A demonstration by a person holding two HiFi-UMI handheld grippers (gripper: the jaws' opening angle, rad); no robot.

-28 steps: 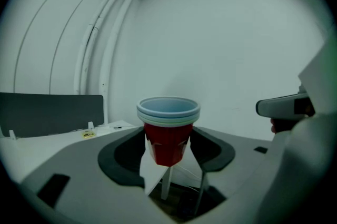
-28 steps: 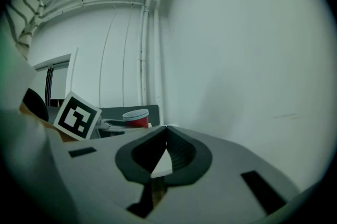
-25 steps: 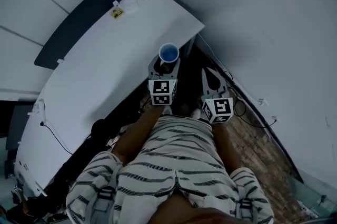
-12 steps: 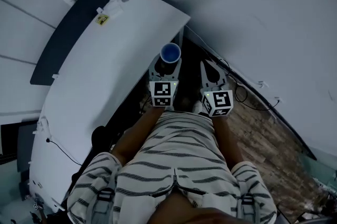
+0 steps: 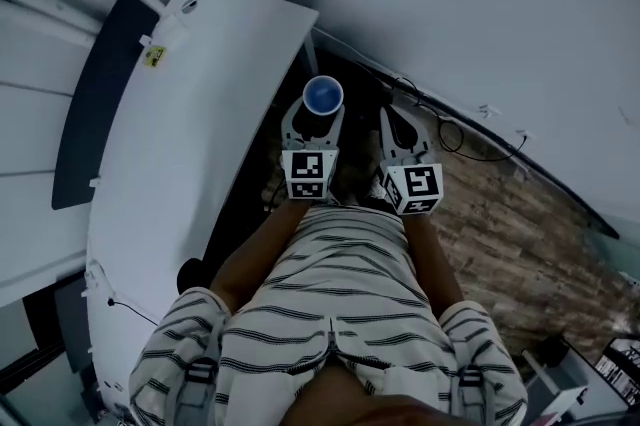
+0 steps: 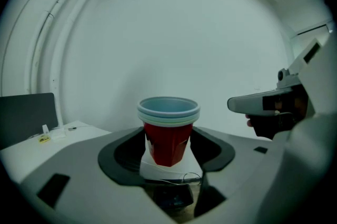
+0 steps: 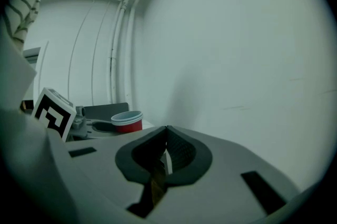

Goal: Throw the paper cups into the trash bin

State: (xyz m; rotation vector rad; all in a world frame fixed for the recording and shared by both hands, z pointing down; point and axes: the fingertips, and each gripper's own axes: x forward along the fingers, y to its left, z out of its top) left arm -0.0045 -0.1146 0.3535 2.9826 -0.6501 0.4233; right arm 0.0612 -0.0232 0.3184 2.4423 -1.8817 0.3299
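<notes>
Left tongs (image 6: 167,146) clamp a stack of red paper cups with pale blue rims (image 6: 168,128) at 12 o'clock; right tongs (image 7: 166,133) are pinched together, empty. The white table (image 5: 190,164) carries a small yellow sticker (image 5: 153,56) — unreadable — which has swung toward 10 o'clock.

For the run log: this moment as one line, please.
left gripper: shut on paper cup stack | right gripper: shut, empty | stack upright, beside white table | trash bin: not in view

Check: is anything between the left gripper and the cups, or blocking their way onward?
Nothing stands between them: the left gripper is shut on the stacked cups. No trash bin shows in any view, so the way there cannot be judged.
</notes>
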